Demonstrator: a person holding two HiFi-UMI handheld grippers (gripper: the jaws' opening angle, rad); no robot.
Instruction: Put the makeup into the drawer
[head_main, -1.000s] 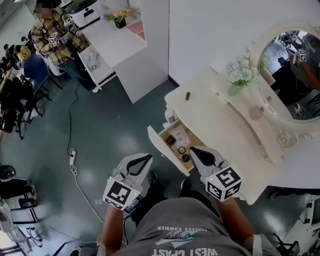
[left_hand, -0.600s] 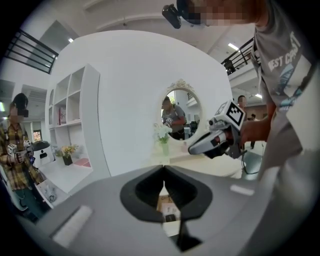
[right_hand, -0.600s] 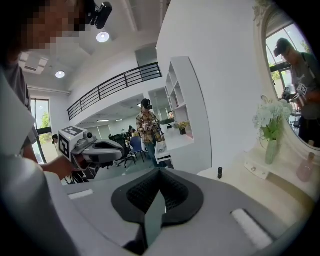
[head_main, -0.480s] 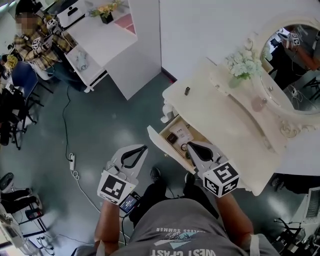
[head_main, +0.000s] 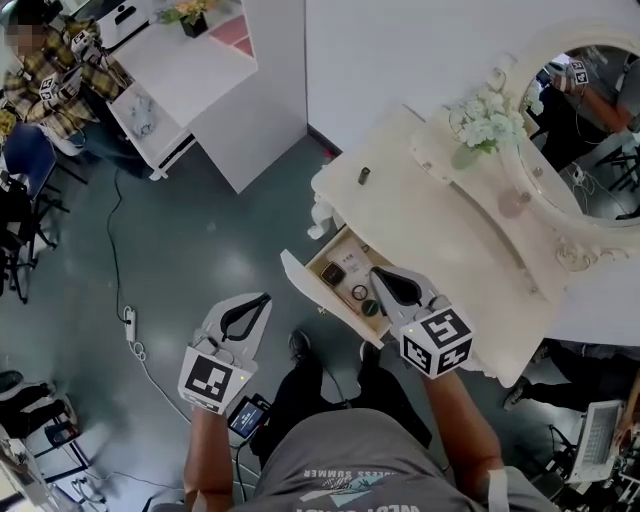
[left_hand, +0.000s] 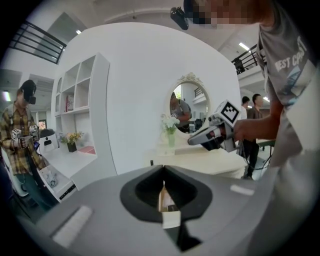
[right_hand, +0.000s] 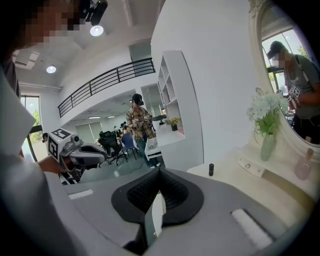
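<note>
We see the drawer of the white counter pulled open, with small makeup pieces lying inside. One dark makeup tube stands on the counter at 12 o'clock from the drawer. Our right claw, jaws together and empty, is over the drawer. Our left claw, also closed on nothing, is at its 9 o'clock.

Cream vanity; black makeup tube; white flowers; dark teal floor.
</note>
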